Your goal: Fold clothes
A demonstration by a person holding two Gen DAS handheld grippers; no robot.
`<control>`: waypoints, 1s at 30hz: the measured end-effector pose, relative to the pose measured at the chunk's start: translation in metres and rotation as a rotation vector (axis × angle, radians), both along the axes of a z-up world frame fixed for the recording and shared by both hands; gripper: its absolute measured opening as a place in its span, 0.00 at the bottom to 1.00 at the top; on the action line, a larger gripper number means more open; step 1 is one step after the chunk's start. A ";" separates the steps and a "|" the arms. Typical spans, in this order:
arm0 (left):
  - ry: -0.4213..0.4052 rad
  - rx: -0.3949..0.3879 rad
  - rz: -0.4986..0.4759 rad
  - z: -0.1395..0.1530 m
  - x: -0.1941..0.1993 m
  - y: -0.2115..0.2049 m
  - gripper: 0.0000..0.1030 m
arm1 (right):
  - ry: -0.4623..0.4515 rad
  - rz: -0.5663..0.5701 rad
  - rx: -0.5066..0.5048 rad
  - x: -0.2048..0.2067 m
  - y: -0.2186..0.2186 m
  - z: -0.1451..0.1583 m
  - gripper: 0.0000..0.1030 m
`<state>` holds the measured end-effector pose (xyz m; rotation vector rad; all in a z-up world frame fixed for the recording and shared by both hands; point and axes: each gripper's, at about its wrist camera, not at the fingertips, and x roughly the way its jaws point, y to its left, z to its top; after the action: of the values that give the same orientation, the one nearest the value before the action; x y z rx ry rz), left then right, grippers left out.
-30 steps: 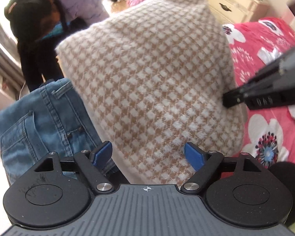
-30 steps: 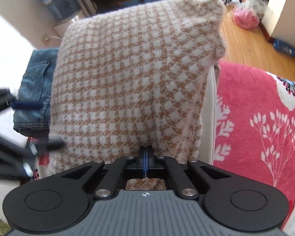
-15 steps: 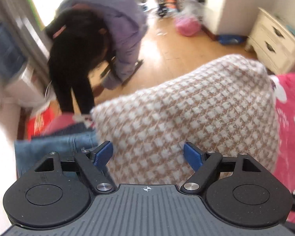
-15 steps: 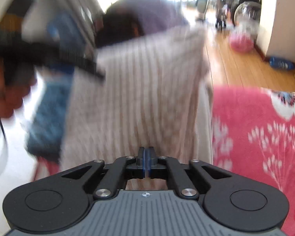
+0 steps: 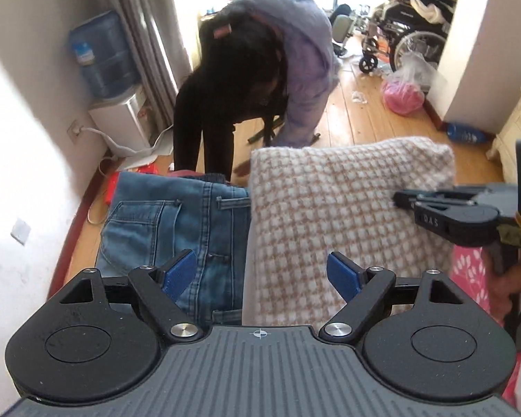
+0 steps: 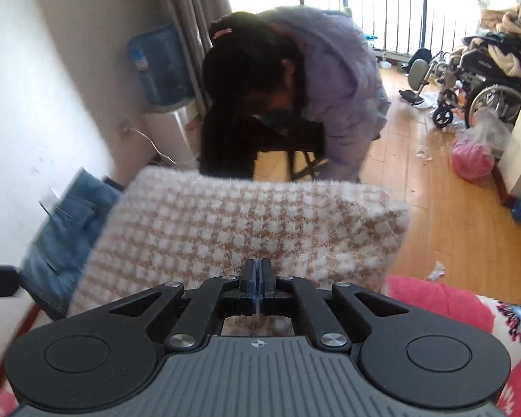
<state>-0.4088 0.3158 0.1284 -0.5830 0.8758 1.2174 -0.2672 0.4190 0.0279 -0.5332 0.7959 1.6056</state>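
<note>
A: Where do we have the checked sweater (image 5: pixel 344 208)?

B: Just beside the jeans (image 5: pixel 177 229), on their right. Our right tongs (image 6: pixel 259 279) are pinched tight on its near edge.

A: And our left tongs (image 5: pixel 260 274)?

B: Spread wide and opening, above where jeans and sweater meet, gripping nothing.

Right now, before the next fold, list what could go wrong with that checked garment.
1. Only the right gripper pinches the checked garment; the left gripper is open and empty, so the cloth may sag or twist unevenly.
2. The garment lies against the jeans; pulling it could drag or rumple them.
3. A person bends close behind the bed edge; a wide swing could reach them.
</note>
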 end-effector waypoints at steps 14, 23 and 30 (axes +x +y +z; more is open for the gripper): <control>-0.084 -0.049 -0.069 -0.083 0.037 0.084 0.82 | 0.056 -0.152 0.065 0.003 -0.075 0.031 0.12; -0.196 0.061 -0.349 -0.053 -0.012 0.020 0.84 | 0.030 -0.239 -0.097 -0.078 -0.129 -0.025 0.12; -0.157 0.025 -0.393 -0.097 -0.027 -0.022 0.83 | 0.022 -0.276 -0.038 -0.098 -0.166 -0.008 0.12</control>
<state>-0.4358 0.2939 0.0311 -0.4525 0.7961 0.8148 -0.3651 0.2535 0.0198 -0.4131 0.8775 1.3464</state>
